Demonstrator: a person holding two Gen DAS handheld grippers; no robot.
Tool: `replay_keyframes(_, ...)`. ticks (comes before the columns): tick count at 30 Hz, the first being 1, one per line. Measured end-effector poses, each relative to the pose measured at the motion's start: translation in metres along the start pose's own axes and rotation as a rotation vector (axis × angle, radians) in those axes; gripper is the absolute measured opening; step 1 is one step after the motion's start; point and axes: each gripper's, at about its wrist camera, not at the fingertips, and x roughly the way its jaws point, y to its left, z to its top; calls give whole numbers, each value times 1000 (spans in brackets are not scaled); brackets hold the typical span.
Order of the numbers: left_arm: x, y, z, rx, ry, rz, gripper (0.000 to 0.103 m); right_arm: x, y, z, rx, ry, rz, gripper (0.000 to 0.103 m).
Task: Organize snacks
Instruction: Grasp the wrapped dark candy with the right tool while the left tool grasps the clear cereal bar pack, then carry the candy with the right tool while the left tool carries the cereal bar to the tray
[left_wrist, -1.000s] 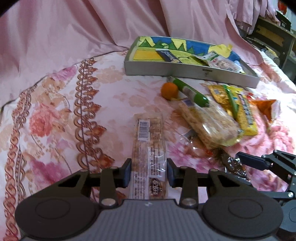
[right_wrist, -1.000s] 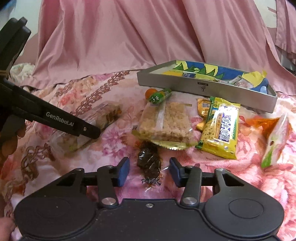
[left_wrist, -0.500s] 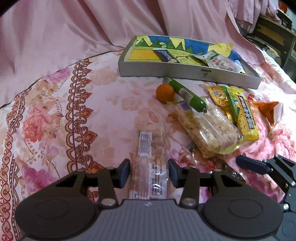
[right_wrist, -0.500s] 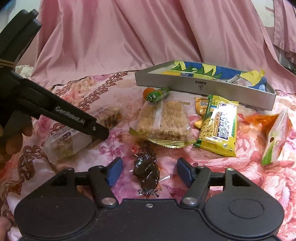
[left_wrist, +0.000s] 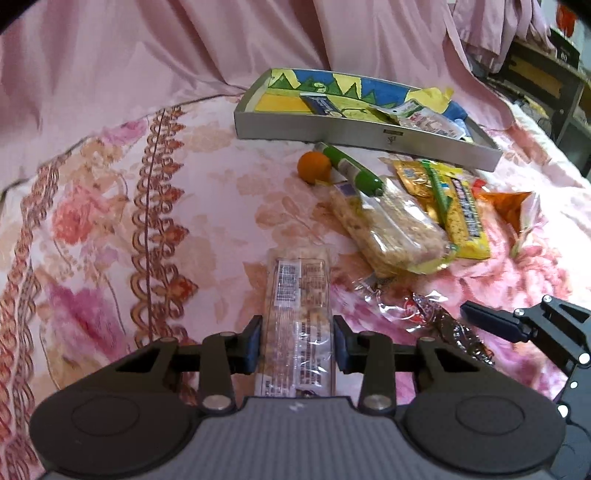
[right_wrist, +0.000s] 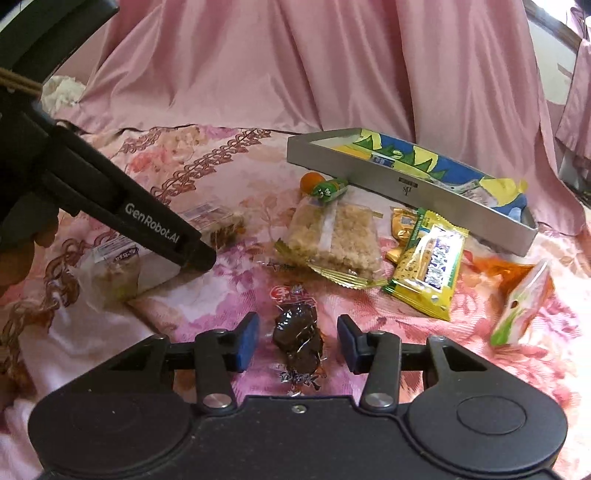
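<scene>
While both grippers close, left gripper (left_wrist: 297, 341) pinches clear bar (left_wrist: 299, 291), "GenRobot.AI" printed; right gripper (right_wrist: 297, 343) straddles dark candy (right_wrist: 297, 332).

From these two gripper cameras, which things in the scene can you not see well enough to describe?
- Long clear-wrapped nut bar: in the left view its near end is hidden under the left gripper, whose jaws are closing around it.
- Grey metal tray: in the right view its near wall hides most contents.
- Dark candy in clear wrapper: between the closing right gripper jaws; printed label too small to read.
</scene>
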Motion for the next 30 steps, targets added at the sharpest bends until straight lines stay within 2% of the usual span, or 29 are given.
replay_keyframes(3, -6, 5, -4, -55, -3, -47, 42, -9, 7, -3, -59, 7, -33, 48)
replay_keyframes(13, -18, 7, -10, -101, -31, -79, 42, -35, 21, -9, -168, -1, -114, 48)
replay_keyframes(22, -32, 13, -11, -120, -74, -67, 42, -53, 24, -6, -209, -74, -173, 48)
replay_keyframes(30, -42, 10, 16, -107, -147, -62, 42, -64, 14, 2, -185, -169, -218, 48)
